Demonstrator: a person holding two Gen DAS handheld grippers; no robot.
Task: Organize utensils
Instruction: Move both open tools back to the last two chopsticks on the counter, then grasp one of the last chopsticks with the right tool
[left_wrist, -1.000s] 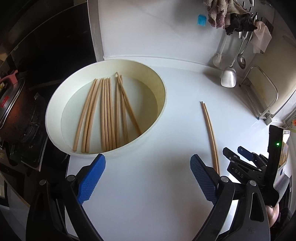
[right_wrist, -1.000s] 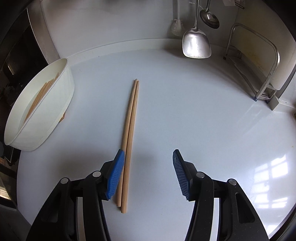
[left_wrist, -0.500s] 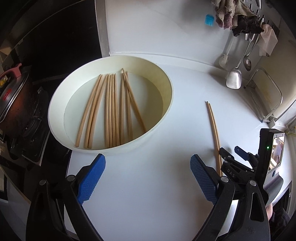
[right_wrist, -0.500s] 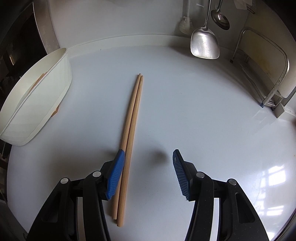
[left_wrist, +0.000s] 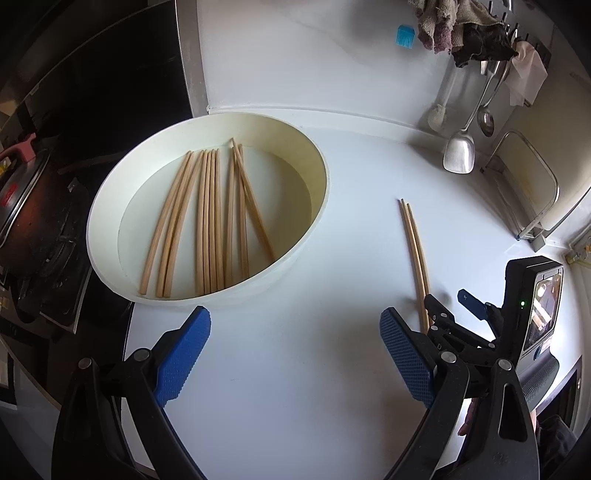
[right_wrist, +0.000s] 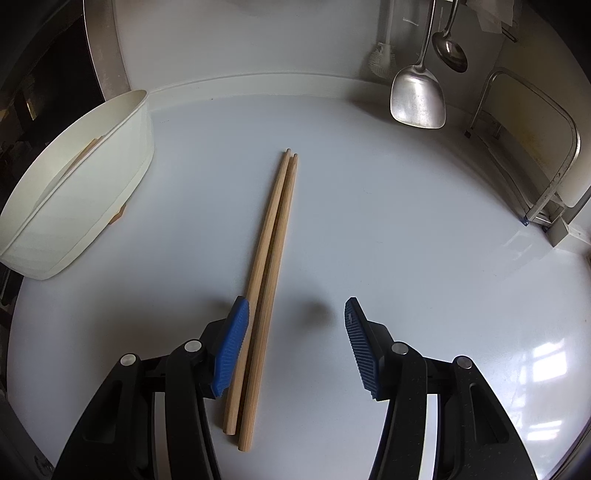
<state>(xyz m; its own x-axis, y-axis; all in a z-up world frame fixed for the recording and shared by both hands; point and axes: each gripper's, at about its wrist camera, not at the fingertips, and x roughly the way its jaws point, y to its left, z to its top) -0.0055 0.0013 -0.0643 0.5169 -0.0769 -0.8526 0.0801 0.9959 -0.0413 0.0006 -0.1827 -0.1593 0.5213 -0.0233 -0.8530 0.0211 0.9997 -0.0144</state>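
Well, the white counter (right_wrist: 406, 240) takes up most of what I can see, with a big round basin (left_wrist: 317, 206) sitting at its left side, near the stove. Inside the basin lies a loose fan of chopsticks (left_wrist: 210, 221), most of them roughly parallel, one or two crossing. Out on the bare counter, well apart from the basin, a single pair (right_wrist: 271, 258) lies side by side, touching along its length, tips pointing toward the back wall where a spatula (right_wrist: 417, 96) and ladle (right_wrist: 448, 48) hang.

Both claws hang spread, pinching nothing. The left claw (left_wrist: 295, 354) hovers over bare counter just in front of the basin. The right claw (right_wrist: 295, 339) is tilted down over the thick ends of the pair, but off-centre: its left pad (right_wrist: 232, 343) sits right beside the sticks while the other pad stands clear to the right.

To my eye the step in hand is picking up that pair. It would go best if the right claw shifted slightly left so both sticks sit mid-gap, then lowered and squeezed across them together, so neither rolls away.
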